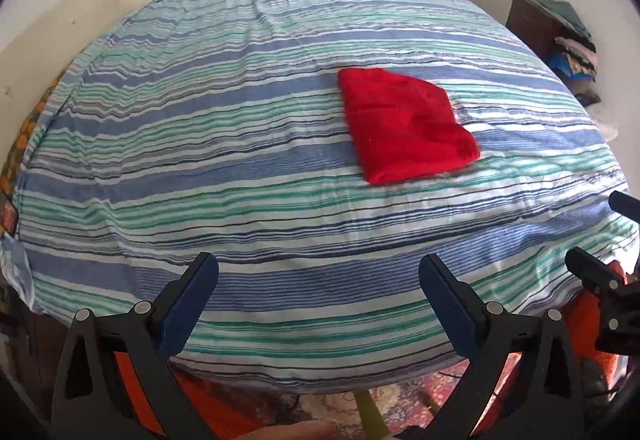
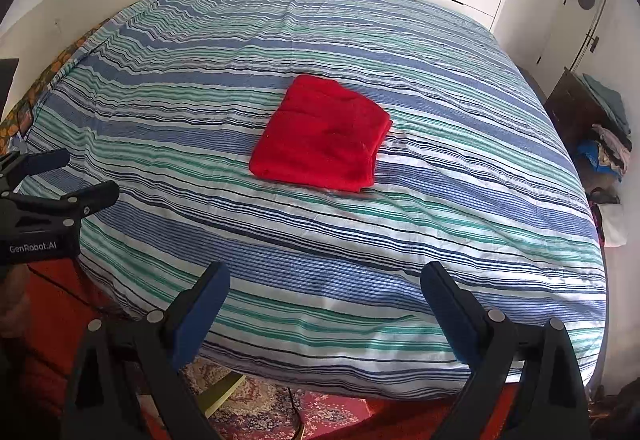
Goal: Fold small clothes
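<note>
The red garment (image 2: 322, 134) is laid folded near the middle of the striped bed (image 2: 440, 240), apparently finished. The left gripper (image 1: 318, 304) and right gripper (image 2: 325, 310) are held wide apart, empty, at the near edge, well clear of it.
</note>
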A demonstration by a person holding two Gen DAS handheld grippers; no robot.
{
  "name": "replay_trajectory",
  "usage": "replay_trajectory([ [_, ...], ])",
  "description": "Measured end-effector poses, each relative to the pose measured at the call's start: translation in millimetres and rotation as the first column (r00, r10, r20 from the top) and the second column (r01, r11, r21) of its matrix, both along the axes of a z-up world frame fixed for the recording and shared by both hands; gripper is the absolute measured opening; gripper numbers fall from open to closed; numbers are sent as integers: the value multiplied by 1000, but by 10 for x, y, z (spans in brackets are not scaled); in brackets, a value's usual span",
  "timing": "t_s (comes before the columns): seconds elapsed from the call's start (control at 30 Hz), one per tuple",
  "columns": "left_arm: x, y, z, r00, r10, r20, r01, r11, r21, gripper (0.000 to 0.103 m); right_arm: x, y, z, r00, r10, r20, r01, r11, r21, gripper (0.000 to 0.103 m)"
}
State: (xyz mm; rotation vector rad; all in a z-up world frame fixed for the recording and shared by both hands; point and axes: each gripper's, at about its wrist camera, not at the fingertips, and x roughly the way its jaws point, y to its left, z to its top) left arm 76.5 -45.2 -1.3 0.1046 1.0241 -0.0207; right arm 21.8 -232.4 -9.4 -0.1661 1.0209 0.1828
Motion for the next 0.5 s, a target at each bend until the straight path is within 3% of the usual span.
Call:
replay_trajectory([
  [0.5,-108,-89,-68,1000,-17,-20,18,1000,13,100,-21,-133,-29,999,-50,-15,50,999,17,96],
])
